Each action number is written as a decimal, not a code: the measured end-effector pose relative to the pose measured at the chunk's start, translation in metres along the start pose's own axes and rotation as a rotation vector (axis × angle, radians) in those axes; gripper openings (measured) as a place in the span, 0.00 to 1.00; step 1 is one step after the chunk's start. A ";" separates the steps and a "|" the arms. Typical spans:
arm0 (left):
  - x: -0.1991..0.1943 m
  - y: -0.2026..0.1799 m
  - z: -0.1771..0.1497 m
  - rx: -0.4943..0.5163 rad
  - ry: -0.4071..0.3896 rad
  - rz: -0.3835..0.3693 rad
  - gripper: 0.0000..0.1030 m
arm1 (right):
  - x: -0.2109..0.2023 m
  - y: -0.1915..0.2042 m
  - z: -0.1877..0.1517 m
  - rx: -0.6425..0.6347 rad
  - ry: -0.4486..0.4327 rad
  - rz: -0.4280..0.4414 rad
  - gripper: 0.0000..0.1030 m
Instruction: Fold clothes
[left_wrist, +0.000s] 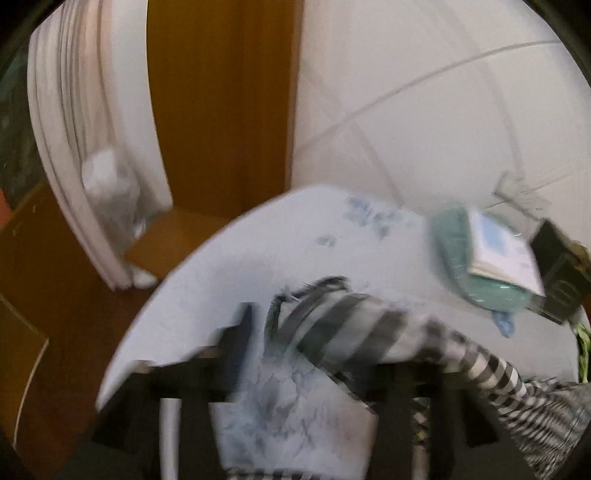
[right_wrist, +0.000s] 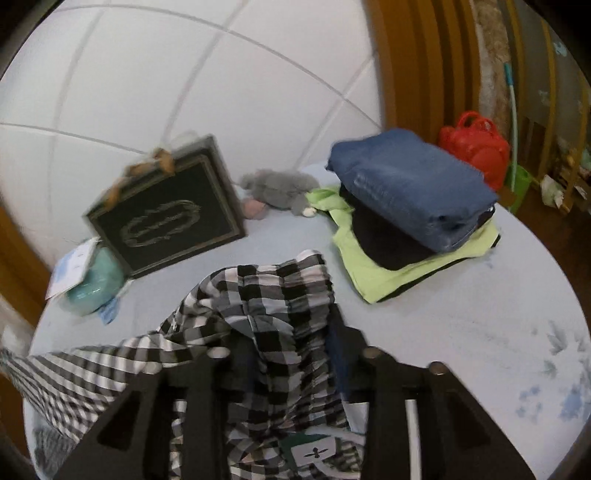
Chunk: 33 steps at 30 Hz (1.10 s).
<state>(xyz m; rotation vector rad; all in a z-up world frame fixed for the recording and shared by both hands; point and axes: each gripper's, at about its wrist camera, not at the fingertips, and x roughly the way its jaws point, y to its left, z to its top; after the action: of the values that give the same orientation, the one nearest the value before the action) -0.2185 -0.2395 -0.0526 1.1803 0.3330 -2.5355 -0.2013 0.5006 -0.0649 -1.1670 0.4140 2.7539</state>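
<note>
The black-and-white checked cloth garment (right_wrist: 266, 325) is bunched up and hangs stretched between the two claws, its long way running from left to right over the round pale-blue table (right_wrist: 480, 314); the right claw (right_wrist: 284, 350) is nearly closed and pinches the right end. The left claw (left_wrist: 314, 354) looks to be pinching the left end, though blur hides how tightly; both ends sit right in the claws, so neither is nearer.

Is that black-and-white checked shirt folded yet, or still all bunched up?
Still bunched up. The checked shirt lies crumpled in loose ridges between the right gripper fingers, unlike the folded stack beside it.
</note>
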 end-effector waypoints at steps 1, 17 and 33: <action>0.012 -0.003 -0.001 -0.003 0.029 -0.002 0.56 | 0.009 0.002 0.000 0.015 0.019 -0.008 0.50; 0.023 0.028 -0.101 0.095 0.219 0.072 0.56 | -0.039 -0.068 -0.098 0.099 0.256 -0.129 0.81; 0.023 0.040 -0.163 0.145 0.308 0.116 0.21 | -0.018 -0.033 -0.151 0.021 0.385 -0.129 0.24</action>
<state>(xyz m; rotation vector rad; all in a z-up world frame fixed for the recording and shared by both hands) -0.1029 -0.2253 -0.1762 1.6017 0.1472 -2.3104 -0.0784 0.4873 -0.1592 -1.6587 0.3863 2.4075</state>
